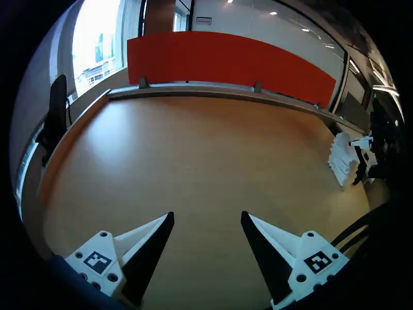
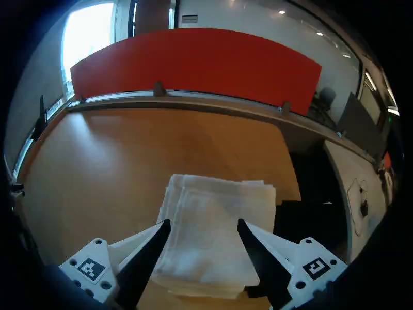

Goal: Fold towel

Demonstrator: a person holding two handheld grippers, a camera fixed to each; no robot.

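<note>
A folded white towel (image 2: 219, 217) lies in a thick stack on the wooden table (image 2: 129, 155), close to the table's right edge. My right gripper (image 2: 202, 222) stands open just above it, one finger over each side of the stack, neither pressing on it. In the left gripper view the same towel (image 1: 342, 160) appears small at the far right, with the right gripper (image 1: 362, 155) beside it. My left gripper (image 1: 207, 214) is open over bare wood (image 1: 196, 155), far from the towel, with nothing between its fingers.
A red divider panel (image 2: 196, 62) runs along the table's far edge. A dark chair (image 1: 54, 113) stands by the window at the left. Past the table's right edge there is a dark gap, then a pale desk (image 2: 356, 186) with a cable on it.
</note>
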